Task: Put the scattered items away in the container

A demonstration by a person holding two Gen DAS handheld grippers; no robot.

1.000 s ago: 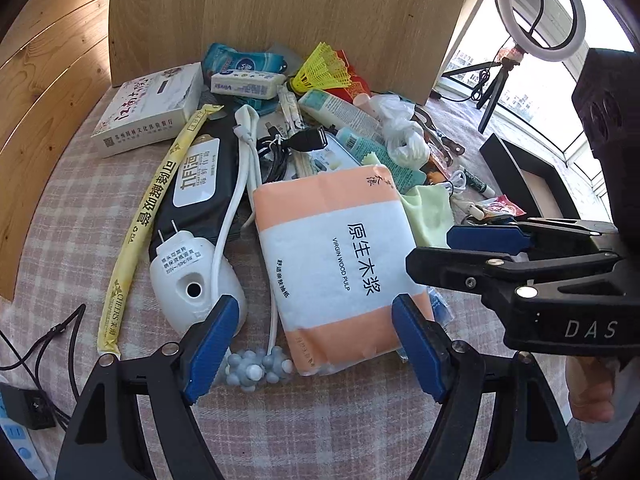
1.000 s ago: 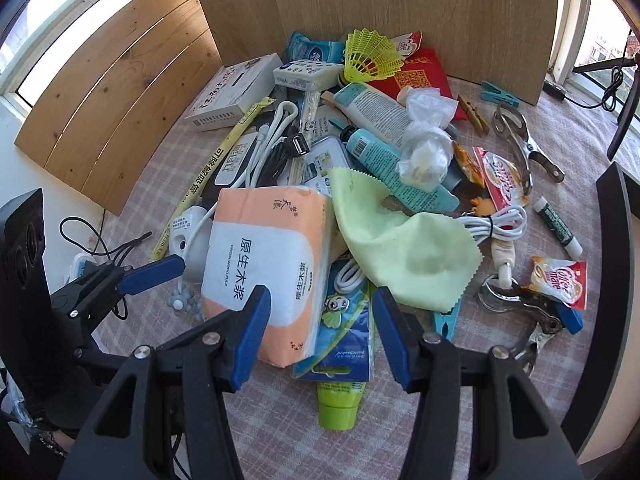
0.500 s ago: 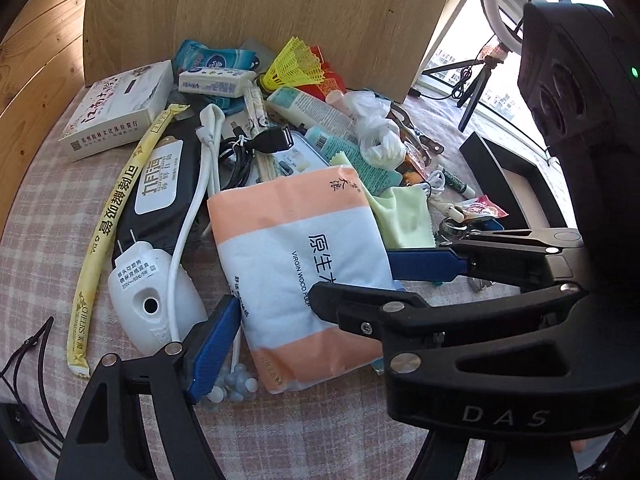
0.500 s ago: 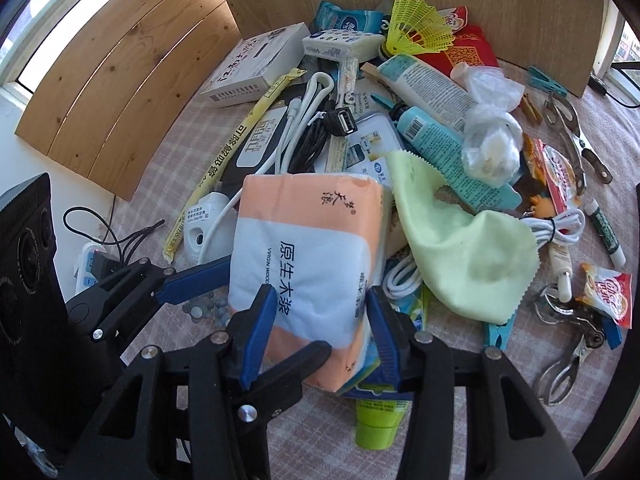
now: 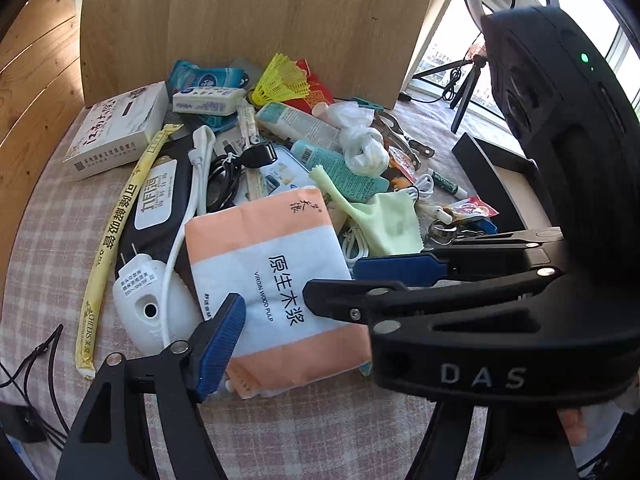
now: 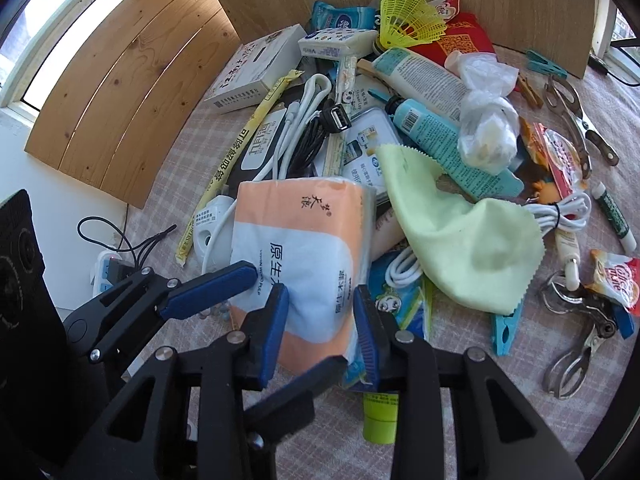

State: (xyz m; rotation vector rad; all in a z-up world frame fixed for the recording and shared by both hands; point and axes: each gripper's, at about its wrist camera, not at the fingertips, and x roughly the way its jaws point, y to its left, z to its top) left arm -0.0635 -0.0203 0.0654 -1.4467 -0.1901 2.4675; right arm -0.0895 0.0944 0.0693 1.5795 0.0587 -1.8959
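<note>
An orange-and-white tissue pack (image 5: 276,280) (image 6: 304,256) lies at the near edge of a heap of small items. My right gripper (image 6: 322,328) is shut on its near right corner, the blue pads pressing into the wrap. The right gripper also crosses the left wrist view (image 5: 360,280) from the right. My left gripper (image 5: 280,344) is open, its left finger (image 5: 216,348) beside the pack's near left edge; its right finger is hidden behind the right gripper. The black container (image 5: 492,176) stands to the right of the heap.
The heap holds a pale green cloth (image 6: 460,232), a white plug-in device (image 5: 148,312), a yellow sachet (image 5: 120,240), a white box (image 5: 116,136), tubes, cables, a yellow shuttlecock (image 6: 408,20) and metal clips (image 6: 576,344). A wooden board stands behind.
My right gripper moved forward and left and closed on the pack's corner. My left gripper moved in closer on the pack's left side.
</note>
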